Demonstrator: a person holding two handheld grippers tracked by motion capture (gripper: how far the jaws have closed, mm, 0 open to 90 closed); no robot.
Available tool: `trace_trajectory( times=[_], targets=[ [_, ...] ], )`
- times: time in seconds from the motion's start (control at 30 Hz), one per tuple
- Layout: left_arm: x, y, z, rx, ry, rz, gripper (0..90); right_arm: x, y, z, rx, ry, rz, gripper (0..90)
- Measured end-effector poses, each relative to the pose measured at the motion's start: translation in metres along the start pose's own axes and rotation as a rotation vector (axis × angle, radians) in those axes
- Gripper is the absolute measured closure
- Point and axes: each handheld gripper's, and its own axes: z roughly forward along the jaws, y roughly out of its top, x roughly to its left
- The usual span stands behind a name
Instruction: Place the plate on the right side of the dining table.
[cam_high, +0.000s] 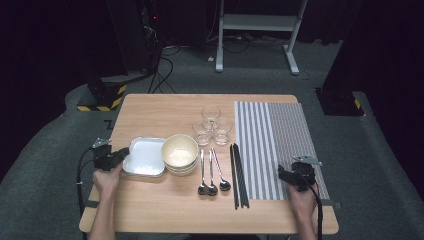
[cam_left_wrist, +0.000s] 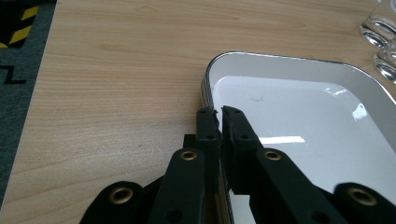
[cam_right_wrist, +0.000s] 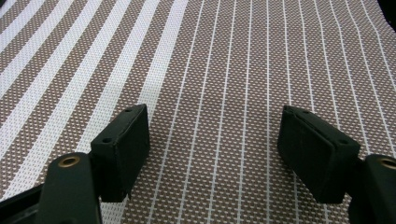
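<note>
High view: left gripper (cam_high: 120, 155) pinching near-left rim of white tray (cam_high: 145, 156), just beside stacked bowls (cam_high: 180, 154). Left gripper view: jaws clamped on thin tray (cam_left_wrist: 299, 107) wall; could slip, tilt, knock bowls. Right gripper view: right gripper (cam_right_wrist: 212, 154) wide open over striped placemat (cam_right_wrist: 224, 56), holding nothing.
</note>
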Motion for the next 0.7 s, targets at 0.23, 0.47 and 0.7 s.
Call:
trace_trajectory(
  times=[0.23,0.47,0.7],
  targets=[
    [0.0056,-0.0016,-0.0001,-0.010,-0.038,-0.031,85.7,0.0000,0.0000,0.0000,0.000,0.000,0.000,25.0],
    [0.0084,-0.0026,0.0000,-0.018,-0.059,-0.044,85.9,0.0000,0.0000,0.0000,0.000,0.000,0.000,25.0],
    [0.0090,-0.0027,0.0003,-0.021,-0.064,-0.043,86.0,0.0000,0.0000,0.0000,0.000,0.000,0.000,25.0]
  ],
)
